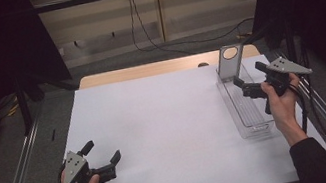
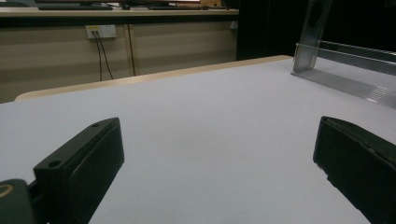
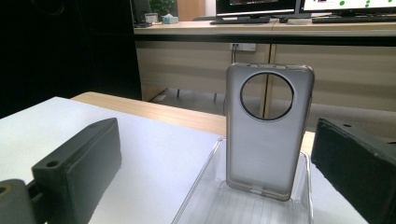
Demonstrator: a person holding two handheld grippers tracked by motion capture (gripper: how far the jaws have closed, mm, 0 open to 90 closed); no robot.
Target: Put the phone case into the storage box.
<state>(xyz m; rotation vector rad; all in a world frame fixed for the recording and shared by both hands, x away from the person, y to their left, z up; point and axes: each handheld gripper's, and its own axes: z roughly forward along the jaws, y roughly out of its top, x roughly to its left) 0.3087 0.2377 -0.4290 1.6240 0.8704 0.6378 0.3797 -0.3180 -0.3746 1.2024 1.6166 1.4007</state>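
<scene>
A grey translucent phone case [image 1: 230, 59] with a round camera hole stands upright at the far end of a long clear plastic tray [image 1: 252, 119] on the right of the white table. A hand holds my right gripper [image 1: 250, 74] just above the tray, near the case, jaws open and nothing between them. In the right gripper view the case [image 3: 267, 140] stands ahead of the right gripper [image 3: 215, 140], in the tray [image 3: 198, 189]. My left gripper [image 1: 101, 152] rests open at the table's front left, holding nothing. The left gripper [image 2: 217, 135] faces bare table, with the case [image 2: 312, 35] far off to the right.
The white table top [image 1: 166, 121] has a wooden strip [image 1: 147, 70] along its back edge. Metal rails [image 1: 18, 173] run along both sides, and black frame posts [image 1: 23, 103] stand at the corners. Cables [image 1: 140, 29] lie on the floor behind.
</scene>
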